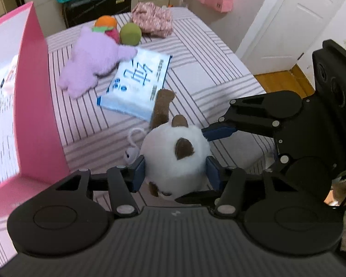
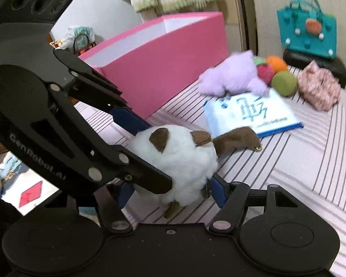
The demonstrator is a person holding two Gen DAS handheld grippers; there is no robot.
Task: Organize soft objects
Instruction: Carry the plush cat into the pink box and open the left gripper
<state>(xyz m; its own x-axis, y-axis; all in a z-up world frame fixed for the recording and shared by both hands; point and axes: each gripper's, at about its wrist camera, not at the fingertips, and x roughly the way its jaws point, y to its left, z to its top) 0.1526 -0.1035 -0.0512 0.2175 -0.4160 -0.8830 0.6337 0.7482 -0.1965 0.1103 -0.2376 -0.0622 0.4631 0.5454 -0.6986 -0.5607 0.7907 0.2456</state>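
A white plush cat with brown ears and tail point(image 1: 173, 159) point(image 2: 180, 161) is held above the striped bed. My left gripper point(image 1: 175, 173) is shut on its body from both sides. My right gripper point(image 2: 170, 191) is also shut on it, and it shows from the right in the left wrist view point(image 1: 219, 132). A purple plush point(image 1: 92, 64) point(image 2: 233, 76), a red and orange plush point(image 1: 108, 26) point(image 2: 268, 68) and a green ball point(image 1: 130, 33) point(image 2: 283, 83) lie further back. A pink box point(image 1: 34, 106) point(image 2: 163, 69) stands open at the left.
A white and blue packet point(image 1: 138, 83) point(image 2: 251, 113) lies on the bed point(image 1: 207, 69) under the purple plush's arm. A pink floral cloth point(image 1: 153, 19) point(image 2: 318, 92) lies at the far end. A teal bag point(image 2: 308, 32) sits on a black case. A white door point(image 1: 288, 23) is right.
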